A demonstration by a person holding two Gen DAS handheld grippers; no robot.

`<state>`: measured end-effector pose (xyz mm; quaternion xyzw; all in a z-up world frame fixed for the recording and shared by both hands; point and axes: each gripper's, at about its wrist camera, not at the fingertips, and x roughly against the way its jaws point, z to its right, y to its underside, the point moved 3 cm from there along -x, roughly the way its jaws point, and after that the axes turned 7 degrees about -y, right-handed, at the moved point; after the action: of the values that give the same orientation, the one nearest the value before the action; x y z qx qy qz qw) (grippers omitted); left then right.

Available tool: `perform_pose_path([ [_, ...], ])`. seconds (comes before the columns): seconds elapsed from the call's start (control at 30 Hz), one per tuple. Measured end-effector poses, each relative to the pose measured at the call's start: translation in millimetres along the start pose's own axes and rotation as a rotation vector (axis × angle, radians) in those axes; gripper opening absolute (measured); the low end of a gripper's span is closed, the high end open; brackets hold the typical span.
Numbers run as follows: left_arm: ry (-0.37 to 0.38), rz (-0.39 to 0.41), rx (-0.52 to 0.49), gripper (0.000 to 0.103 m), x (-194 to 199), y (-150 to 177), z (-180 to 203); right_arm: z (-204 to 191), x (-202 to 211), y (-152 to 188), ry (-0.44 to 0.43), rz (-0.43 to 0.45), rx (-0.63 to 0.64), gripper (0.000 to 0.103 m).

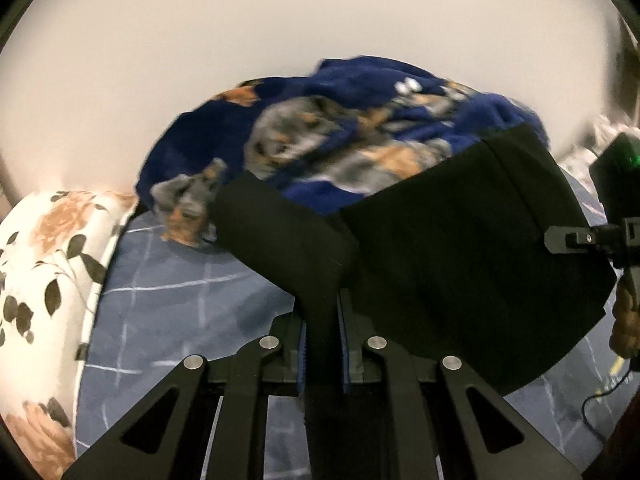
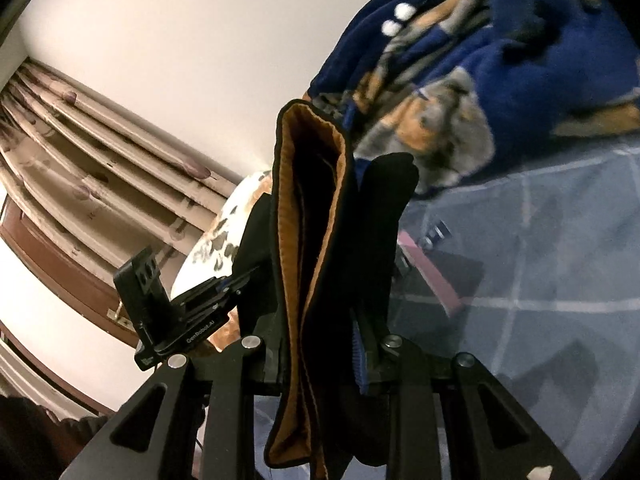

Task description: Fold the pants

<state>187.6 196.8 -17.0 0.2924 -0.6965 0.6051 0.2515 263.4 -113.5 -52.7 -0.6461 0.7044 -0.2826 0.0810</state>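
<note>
The black pants (image 1: 460,248) hang lifted above the bed. My left gripper (image 1: 322,344) is shut on a fold of the black cloth. In the right wrist view my right gripper (image 2: 324,344) is shut on the pants (image 2: 320,240), whose orange-brown lining shows at the bunched edge. The right gripper's body (image 1: 600,236) shows at the right edge of the left wrist view, at the pants' far side. The left gripper (image 2: 192,312) shows at the left in the right wrist view.
The bed has a blue-grey checked sheet (image 1: 172,292). A crumpled dark blue patterned blanket (image 1: 340,136) lies behind the pants. A white floral pillow (image 1: 44,264) lies at the left. A plain wall is behind; curtains (image 2: 100,184) hang at the left.
</note>
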Motion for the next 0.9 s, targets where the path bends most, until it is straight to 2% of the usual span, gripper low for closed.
perform_pose_path([
  [0.2, -0.041, -0.022, 0.053, 0.012, -36, -9, -34, 22, -30, -24, -0.013, 0.013, -0.024, 0.024],
  [0.43, -0.08, -0.068, 0.078, 0.012, -70, 15, -46, 67, -40, -22, 0.011, 0.034, -0.117, 0.023],
  [0.6, -0.134, -0.108, 0.063, 0.013, -89, 35, -50, 86, -34, -11, 0.047, 0.028, -0.147, 0.023],
  [0.7, -0.161, -0.141, 0.056, 0.014, -100, 46, -50, 94, -37, -9, 0.128, 0.005, -0.125, 0.023],
  [0.77, -0.181, -0.138, 0.046, 0.018, -102, 51, -48, 96, -41, -9, 0.188, -0.014, -0.104, 0.024],
  [0.8, -0.196, -0.13, 0.036, 0.024, -102, 53, -46, 98, -41, -9, 0.207, -0.015, -0.099, 0.027],
  [0.83, -0.215, -0.117, 0.024, 0.032, -100, 55, -43, 98, -42, -9, 0.226, -0.014, -0.095, 0.029],
  [0.87, -0.224, -0.106, 0.02, 0.037, -98, 55, -42, 99, -42, -9, 0.26, -0.017, -0.088, 0.037],
  [0.9, -0.231, -0.093, 0.019, 0.048, -95, 56, -40, 99, -43, -9, 0.309, -0.023, -0.077, 0.041],
])
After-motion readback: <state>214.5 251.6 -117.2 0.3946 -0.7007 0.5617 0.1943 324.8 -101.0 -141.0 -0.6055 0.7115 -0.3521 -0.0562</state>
